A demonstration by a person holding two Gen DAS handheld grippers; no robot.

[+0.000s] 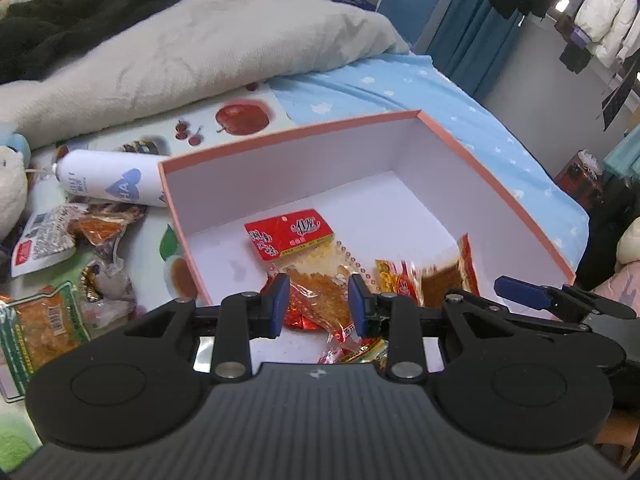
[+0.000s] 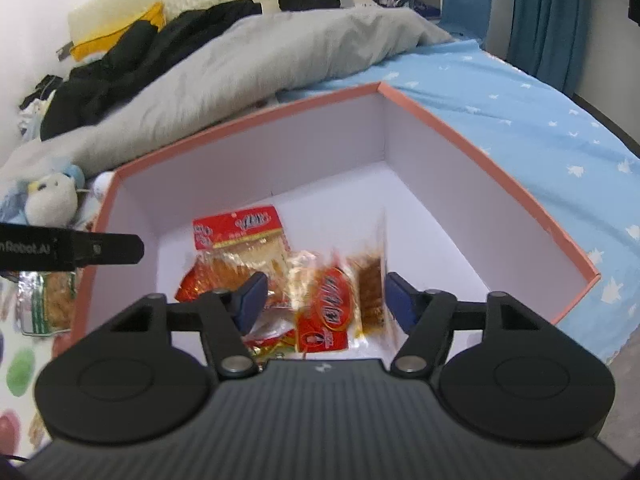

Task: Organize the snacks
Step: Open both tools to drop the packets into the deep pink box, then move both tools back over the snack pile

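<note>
**Snack sort: partway, box partly filled, a pile left outside**

Both tongs sit over the near edge of the box (image 1: 472, 160), which lies on the bed (image 1: 400, 84).

State of tongs:
- Left tongs (image 1: 318, 306): partly open, nothing gripped. A packet shows through the gap, but it lies on the box floor and the pads don't look to touch it.
- Right tongs (image 2: 326, 302): wide open, empty. A red packet (image 2: 330, 308) sits blurred between the fingers, upright-ish; judged just let go or dropping in, can't confirm.

Done so far, in the box:
- Red-top packet (image 1: 290, 234) lying flat mid-floor.
- Red packet leaning against the right wall (image 1: 432, 276).
- At least two more wrappers at the near edge, partly hidden behind the tongs. Count: about four, exact number unclear.

Left outside, on the fruit-print mat (image 1: 240, 116) to the box's left:
- Green-edged packet (image 1: 44, 320).
- Loose pile of packets (image 1: 80, 228), roughly three or four, overlapping, can't count cleanly.
- One white bottle (image 1: 108, 182) lying on its side, touching the box's left wall; not a snack, probably stays.

Judgement: roughly half done. The remaining work is on the left side, so the left tongs are the closer pair for the next pick.
</note>
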